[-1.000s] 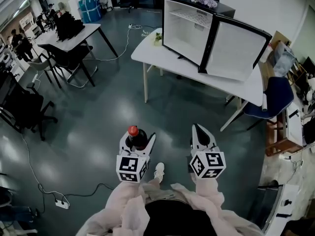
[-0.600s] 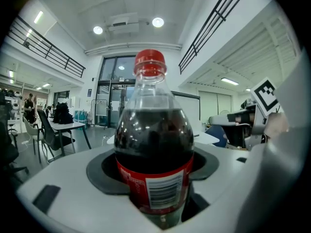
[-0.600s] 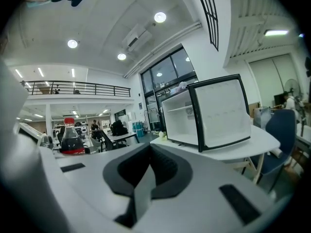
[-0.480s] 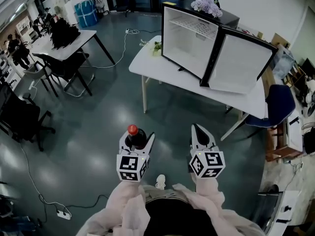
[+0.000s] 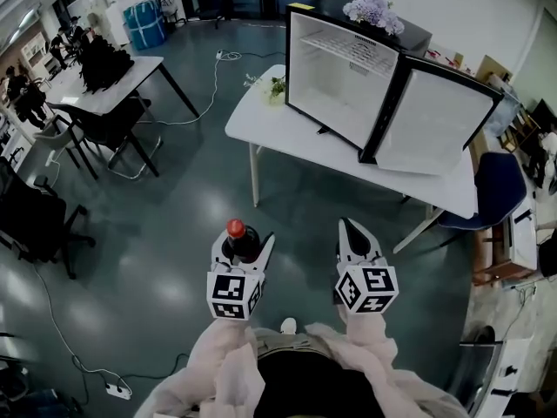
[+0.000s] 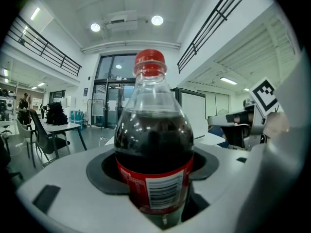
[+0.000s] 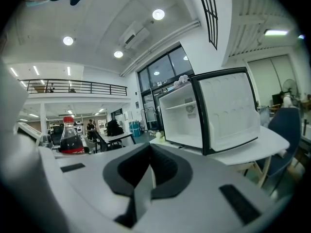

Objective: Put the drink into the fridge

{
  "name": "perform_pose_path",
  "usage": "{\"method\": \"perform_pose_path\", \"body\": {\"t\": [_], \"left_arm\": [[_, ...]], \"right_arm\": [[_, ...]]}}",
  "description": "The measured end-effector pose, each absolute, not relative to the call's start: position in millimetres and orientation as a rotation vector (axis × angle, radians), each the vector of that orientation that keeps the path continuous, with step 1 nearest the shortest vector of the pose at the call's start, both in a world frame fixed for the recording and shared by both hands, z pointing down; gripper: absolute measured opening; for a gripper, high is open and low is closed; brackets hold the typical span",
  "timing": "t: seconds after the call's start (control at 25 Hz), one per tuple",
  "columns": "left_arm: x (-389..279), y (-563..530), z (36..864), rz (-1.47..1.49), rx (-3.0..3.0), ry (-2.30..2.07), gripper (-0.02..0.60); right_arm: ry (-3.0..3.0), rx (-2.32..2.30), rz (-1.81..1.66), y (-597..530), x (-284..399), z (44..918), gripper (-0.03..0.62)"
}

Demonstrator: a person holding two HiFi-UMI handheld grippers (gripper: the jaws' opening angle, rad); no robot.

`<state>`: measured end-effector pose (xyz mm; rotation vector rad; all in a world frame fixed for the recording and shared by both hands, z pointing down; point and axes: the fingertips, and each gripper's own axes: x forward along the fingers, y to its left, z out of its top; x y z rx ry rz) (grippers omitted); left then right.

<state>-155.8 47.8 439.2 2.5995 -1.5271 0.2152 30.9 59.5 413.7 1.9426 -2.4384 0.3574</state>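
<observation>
Left tool [image 5: 245, 246] clamps the bottle [image 6: 153, 144], barcode [image 6: 160, 194] visible only in its view.

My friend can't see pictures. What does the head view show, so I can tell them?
Seen from above, the left gripper holds a cola bottle with a red cap, and the right gripper beside it is shut and empty. Ahead, across a dark floor, a white fridge stands on a white table with its door open.

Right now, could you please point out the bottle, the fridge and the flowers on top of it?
bottle [image 6: 153, 144], left gripper view, on its dark middle.
fridge [image 5: 335, 81], head view, on its white inside wall.
flowers [image 5: 374, 10], head view, on the middle of the bunch.
</observation>
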Motion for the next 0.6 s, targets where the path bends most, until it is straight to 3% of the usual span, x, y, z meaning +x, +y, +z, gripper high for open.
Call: {"method": "perform_pose_path", "body": {"t": [0.6], "left_arm": [[-162, 19, 449, 0.260, 2.591, -1.516, 0.319]], "right_arm": [[-2.438, 1.955, 0.455, 25, 35, 423, 0.012]]}}
